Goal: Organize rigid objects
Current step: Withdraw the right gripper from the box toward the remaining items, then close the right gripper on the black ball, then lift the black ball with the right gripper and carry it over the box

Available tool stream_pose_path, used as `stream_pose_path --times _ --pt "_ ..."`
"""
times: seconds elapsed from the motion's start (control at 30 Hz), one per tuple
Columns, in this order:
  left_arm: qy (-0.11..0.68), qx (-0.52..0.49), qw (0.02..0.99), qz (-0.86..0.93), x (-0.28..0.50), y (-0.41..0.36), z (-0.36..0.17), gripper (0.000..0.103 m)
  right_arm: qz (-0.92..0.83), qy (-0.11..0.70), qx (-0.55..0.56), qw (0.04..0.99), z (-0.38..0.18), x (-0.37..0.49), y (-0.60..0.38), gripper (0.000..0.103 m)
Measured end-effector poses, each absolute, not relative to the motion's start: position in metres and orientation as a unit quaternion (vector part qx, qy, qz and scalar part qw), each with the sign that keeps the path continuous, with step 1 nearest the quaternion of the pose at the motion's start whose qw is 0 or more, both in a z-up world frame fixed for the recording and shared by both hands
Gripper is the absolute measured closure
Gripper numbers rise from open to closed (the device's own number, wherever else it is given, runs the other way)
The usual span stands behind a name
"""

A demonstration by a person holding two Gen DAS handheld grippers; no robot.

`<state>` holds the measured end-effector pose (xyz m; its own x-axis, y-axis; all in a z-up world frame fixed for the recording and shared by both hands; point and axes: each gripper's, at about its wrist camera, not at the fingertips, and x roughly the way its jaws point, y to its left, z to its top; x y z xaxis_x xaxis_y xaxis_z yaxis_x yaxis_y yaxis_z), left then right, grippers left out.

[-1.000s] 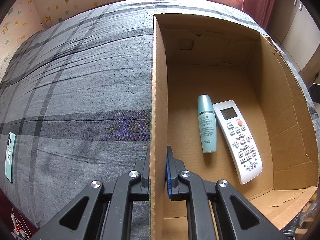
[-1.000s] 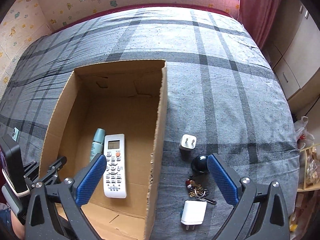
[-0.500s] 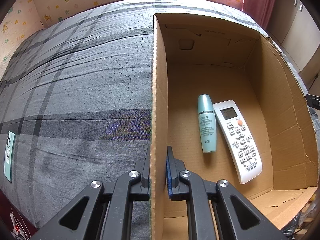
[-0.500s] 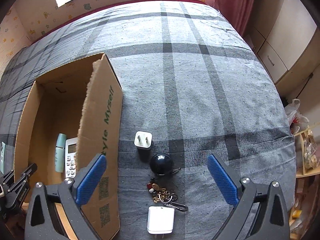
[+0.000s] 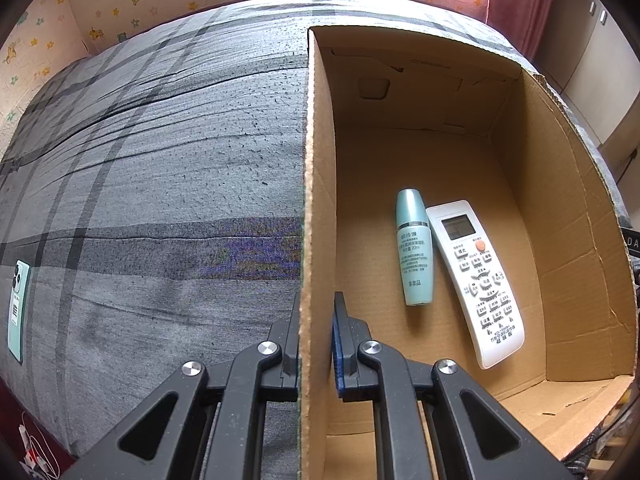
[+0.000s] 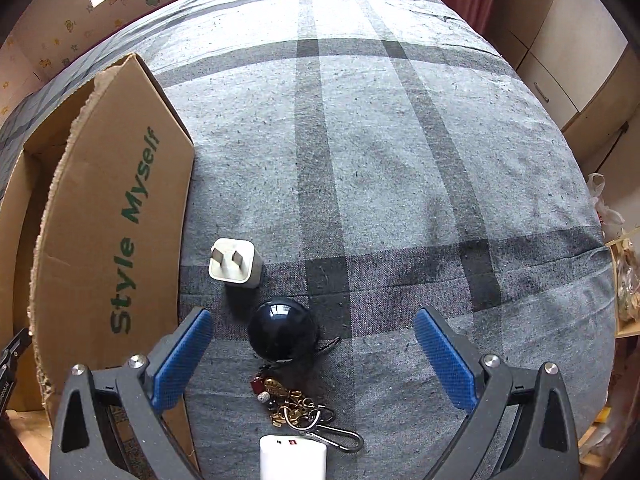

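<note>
My left gripper point(image 5: 317, 322) is shut on the left wall of the cardboard box point(image 5: 314, 184), one finger outside and one inside. On the box floor lie a teal bottle point(image 5: 414, 246) and a white remote control point(image 5: 476, 280) side by side. My right gripper point(image 6: 310, 344) hangs open over the grey plaid bedspread, to the right of the box point(image 6: 116, 220). Between its blue pads point(image 6: 182, 354) sits a glossy black ball point(image 6: 282, 330), untouched. A white plug charger point(image 6: 236, 262) lies just beyond, a bunch of keys point(image 6: 298, 404) nearer, then a white adapter point(image 6: 292, 458) at the bottom edge.
A teal phone point(image 5: 17, 308) lies on the bedspread far left of the box. The bedspread point(image 6: 400, 160) stretches bare beyond the small items. Cabinets point(image 6: 568, 60) and a red curtain stand right of the bed, a shelf with clutter point(image 6: 624, 280) at its right edge.
My right gripper has travelled right from above the box and come lower over the ball, keys and chargers, which look larger now. The left gripper still clamps the box wall, unmoved.
</note>
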<state>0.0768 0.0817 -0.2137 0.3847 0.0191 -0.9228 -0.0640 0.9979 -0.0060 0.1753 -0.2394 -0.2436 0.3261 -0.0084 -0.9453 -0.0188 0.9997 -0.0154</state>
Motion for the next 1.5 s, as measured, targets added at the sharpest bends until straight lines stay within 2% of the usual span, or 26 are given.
stream_pose_path --times 0.27,0.43,0.5,0.6,1.13,1.5 --pt "0.557 -0.022 0.830 0.026 0.078 0.083 -0.214 0.091 0.011 0.591 -0.009 0.807 -0.259 0.176 -0.235 0.005" --pt "0.557 -0.021 0.830 0.026 0.080 0.083 -0.215 0.091 0.019 0.595 -0.006 0.803 -0.261 0.177 -0.232 0.018" --pt "0.556 -0.020 0.830 0.025 0.080 0.082 -0.215 0.091 0.025 0.600 -0.002 0.800 -0.263 0.177 -0.230 0.031" --pt "0.556 -0.019 0.831 0.026 0.080 0.082 -0.216 0.091 0.034 0.605 0.002 0.795 -0.266 0.177 -0.228 0.061" --pt "0.556 -0.015 0.831 0.026 0.081 0.082 -0.216 0.091 0.031 0.600 -0.001 0.799 -0.248 0.165 -0.229 0.061" --pt "0.556 -0.015 0.831 0.026 0.080 0.082 -0.216 0.091 0.032 0.586 -0.019 0.810 -0.208 0.157 -0.221 0.061"
